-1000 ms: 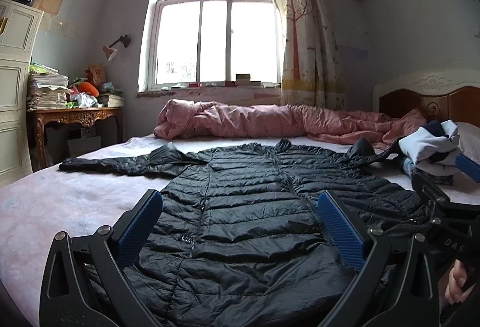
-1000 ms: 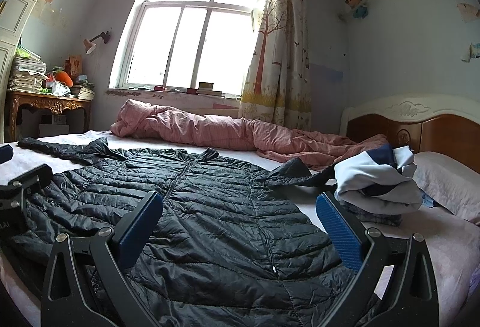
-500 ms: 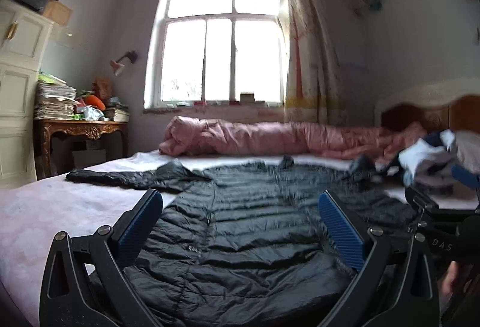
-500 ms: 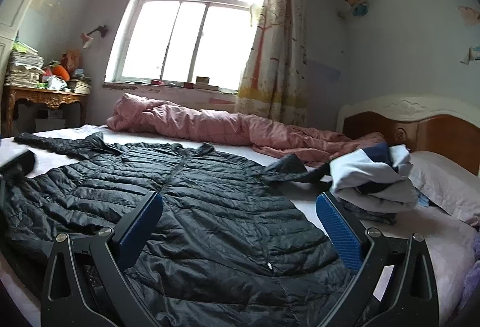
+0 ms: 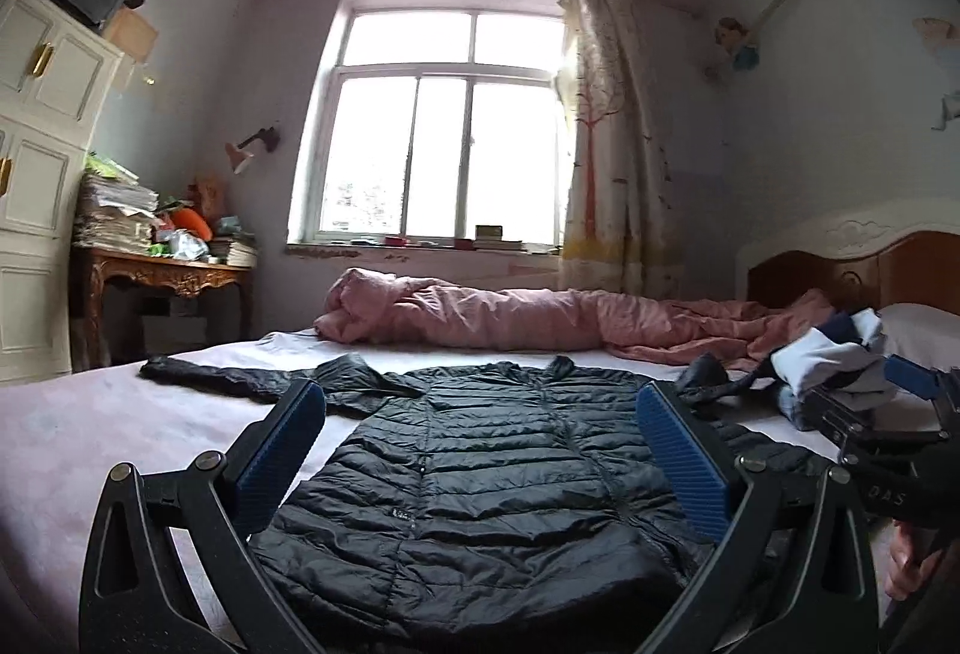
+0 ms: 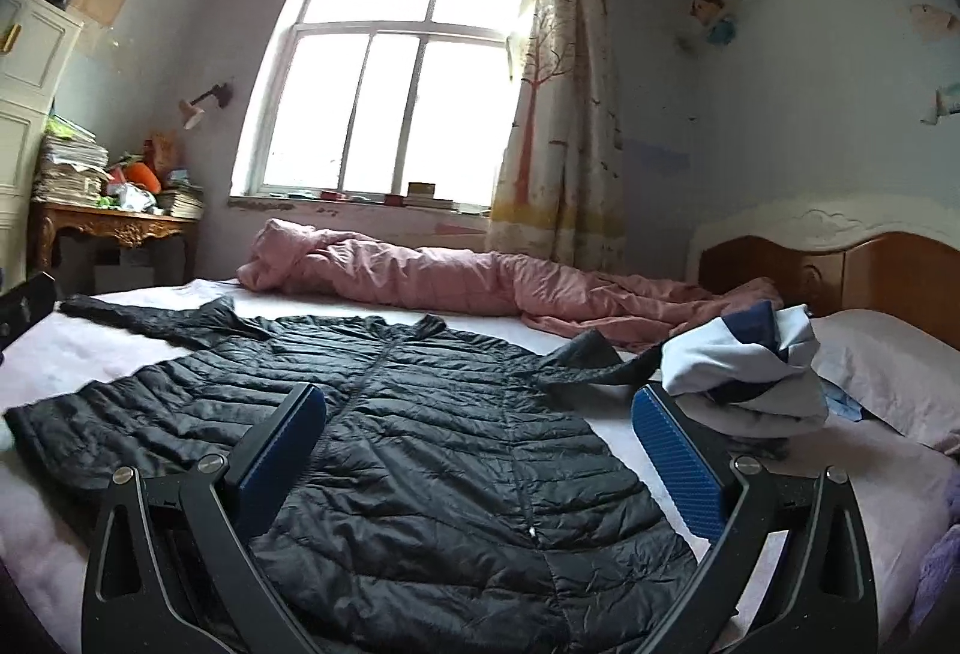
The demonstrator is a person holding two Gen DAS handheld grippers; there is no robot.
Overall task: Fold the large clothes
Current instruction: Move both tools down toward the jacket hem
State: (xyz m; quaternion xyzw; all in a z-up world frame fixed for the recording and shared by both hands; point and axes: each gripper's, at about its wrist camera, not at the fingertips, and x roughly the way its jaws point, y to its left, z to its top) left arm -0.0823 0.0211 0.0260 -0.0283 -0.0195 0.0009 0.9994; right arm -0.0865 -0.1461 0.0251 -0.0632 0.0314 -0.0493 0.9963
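Note:
A black quilted puffer jacket [image 5: 492, 468] [image 6: 432, 444] lies flat and front-up on the pale pink bed [image 5: 78, 432] [image 6: 90, 348], with both sleeves spread out to the sides. My left gripper [image 5: 480, 450] hovers open above the jacket's hem with nothing between its blue pads. In the right wrist view my right gripper [image 6: 480, 450] is open over the jacket's lower right part, holding nothing. The right gripper [image 5: 912, 384] also shows at the right edge of the left wrist view, with a hand [image 5: 906, 570] below it.
A rumpled pink duvet [image 5: 540, 318] [image 6: 450, 282] lies along the far side of the bed. A bundle of white and navy clothes [image 5: 834, 366] [image 6: 744, 372] rests by the pillow [image 6: 888, 372] and wooden headboard [image 6: 840, 264]. A cluttered desk [image 5: 162, 270] and white cabinet [image 5: 36, 174] stand left.
Both grippers have lifted and pulled back from the jacket, so more of the jacket and room now shows. Both stay open.

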